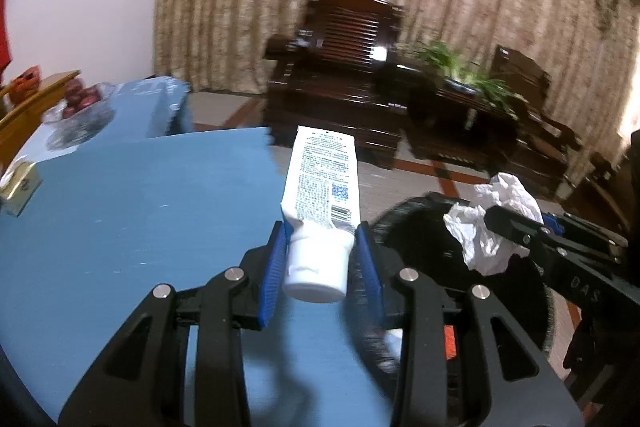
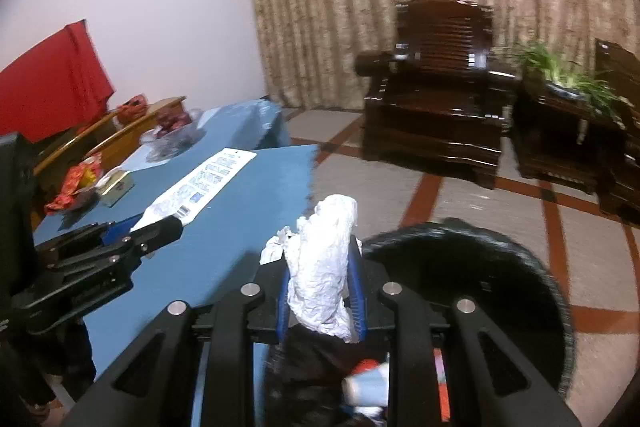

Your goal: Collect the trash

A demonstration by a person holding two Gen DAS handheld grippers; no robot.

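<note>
Both of my tongs are loaded. My left tongs (image 1: 320, 251) are closed narrow on a white tube (image 1: 320, 195), blue pads pinching it just above the cap; its long axis runs straight forward along the fingers, crimped end away from me. My right tongs (image 2: 320, 291) are clamped on a crumpled white paper wad (image 2: 324, 267) that sticks up between the pads.

The landmark is the black-lined bin (image 2: 480, 287). It stands on the floor just beside the blue bench (image 1: 140, 207). The wad hangs at the bin's near rim, partly over its mouth; the tube hangs over the bench edge, beside the bin on the bench side. I judge the right hand nearer to the drop.

The tube's back carries dense fine print, a barcode and a blue code square; no brand is legible. "DAS" shows on the right tongs' body.
</note>
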